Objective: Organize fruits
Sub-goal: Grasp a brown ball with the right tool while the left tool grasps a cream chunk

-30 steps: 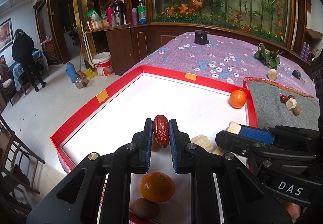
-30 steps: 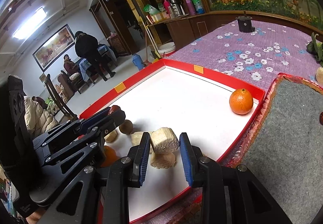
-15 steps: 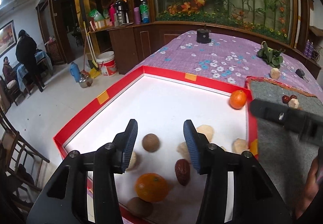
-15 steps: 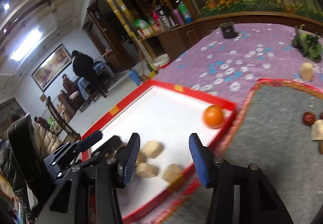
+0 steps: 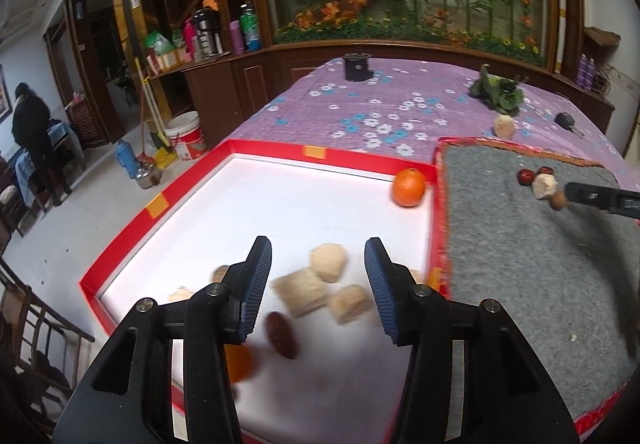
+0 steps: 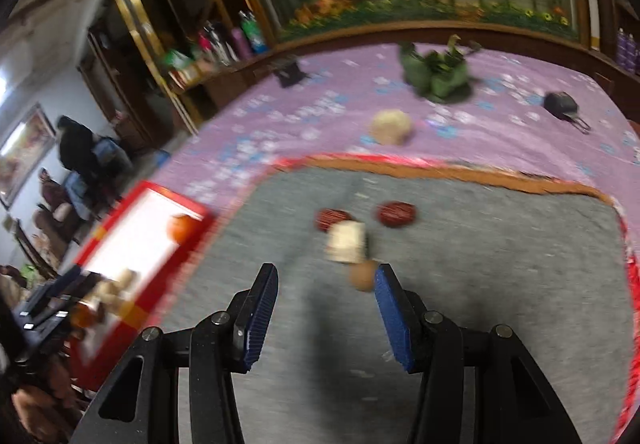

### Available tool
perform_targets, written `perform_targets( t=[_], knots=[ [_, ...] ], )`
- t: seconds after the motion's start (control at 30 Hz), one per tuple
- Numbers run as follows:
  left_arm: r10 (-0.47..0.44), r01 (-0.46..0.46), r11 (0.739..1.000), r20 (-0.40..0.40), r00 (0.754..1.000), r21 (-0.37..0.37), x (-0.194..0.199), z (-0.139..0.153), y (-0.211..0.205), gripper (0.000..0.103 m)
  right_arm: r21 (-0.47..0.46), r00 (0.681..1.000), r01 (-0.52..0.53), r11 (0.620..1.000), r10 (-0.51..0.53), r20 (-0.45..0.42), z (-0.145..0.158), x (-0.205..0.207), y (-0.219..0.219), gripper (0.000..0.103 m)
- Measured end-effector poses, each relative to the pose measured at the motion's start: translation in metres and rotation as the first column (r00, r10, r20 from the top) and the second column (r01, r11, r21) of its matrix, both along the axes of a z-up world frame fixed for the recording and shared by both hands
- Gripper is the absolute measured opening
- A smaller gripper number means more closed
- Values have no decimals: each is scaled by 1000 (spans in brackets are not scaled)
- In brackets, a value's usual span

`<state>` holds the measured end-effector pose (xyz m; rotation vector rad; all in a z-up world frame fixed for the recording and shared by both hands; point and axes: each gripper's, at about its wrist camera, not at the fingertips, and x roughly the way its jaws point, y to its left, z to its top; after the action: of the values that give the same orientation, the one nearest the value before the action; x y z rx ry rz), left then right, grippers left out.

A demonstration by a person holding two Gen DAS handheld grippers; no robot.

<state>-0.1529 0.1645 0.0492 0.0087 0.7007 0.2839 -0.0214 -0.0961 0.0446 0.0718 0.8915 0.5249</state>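
My left gripper is open and empty above the near end of the red-rimmed white tray. Under it lie three pale blocks, a dark red date and an orange. Another orange sits in the tray's far right corner. My right gripper is open and empty over the grey felt mat. Just ahead of it lie a pale block, a brown nut and two dates. The right wrist view is blurred.
The purple flowered cloth carries a loose pale block, a green leafy bunch, a black cup and a black key fob. The table's left edge drops to the floor. A wooden cabinet stands behind.
One second ago my left gripper held a date and my right a pale block. Both have opened; the date and block lie in the tray. My right gripper has swung right over the felt mat.
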Motion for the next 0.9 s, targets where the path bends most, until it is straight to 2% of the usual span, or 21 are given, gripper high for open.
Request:
perform_targets(
  t=[0.1, 0.17, 0.27, 0.3, 0.4, 0.5, 0.67, 0.77, 0.9],
  knots=[
    [-50, 50, 999, -6, 999, 7, 1, 4, -17, 48, -58, 1000, -9, 998, 9, -10, -12, 11, 0, 46],
    [-75, 75, 997, -6, 997, 8, 2, 7, -25, 48, -137, 1000, -11, 991, 9, -21, -24, 18, 9, 35],
    [-114, 114, 993, -4, 993, 4, 3, 14, -37, 48, -165, 1000, -2, 986, 6, 21, -28, 19, 13, 28],
    [-127, 127, 992, -7, 992, 2, 4, 15, -41, 48, -165, 1000, 2, 986, 3, 30, -27, 19, 13, 21],
    [-178, 178, 984, -15, 984, -5, 13, 21, -59, 48, -103, 1000, 21, 994, -18, 25, -26, 22, 1, 21],
    [-241, 240, 970, -30, 970, -33, 28, 23, -83, 48, -25, 993, 113, 993, -111, 39, -16, 28, -27, 21],
    [-310, 306, 950, -64, 949, -70, 69, 20, -128, 48, 138, 960, 278, 951, -278, -20, -11, 41, -84, 21],
    [-306, 295, 950, -115, 945, -105, 98, 9, -149, 48, 209, 947, 320, 924, -314, -58, -10, 43, -101, 21],
    [-310, 290, 947, -158, 937, -140, 122, -7, -172, 48, 235, 945, 326, 916, -317, -76, -9, 44, -106, 21]
  ],
)
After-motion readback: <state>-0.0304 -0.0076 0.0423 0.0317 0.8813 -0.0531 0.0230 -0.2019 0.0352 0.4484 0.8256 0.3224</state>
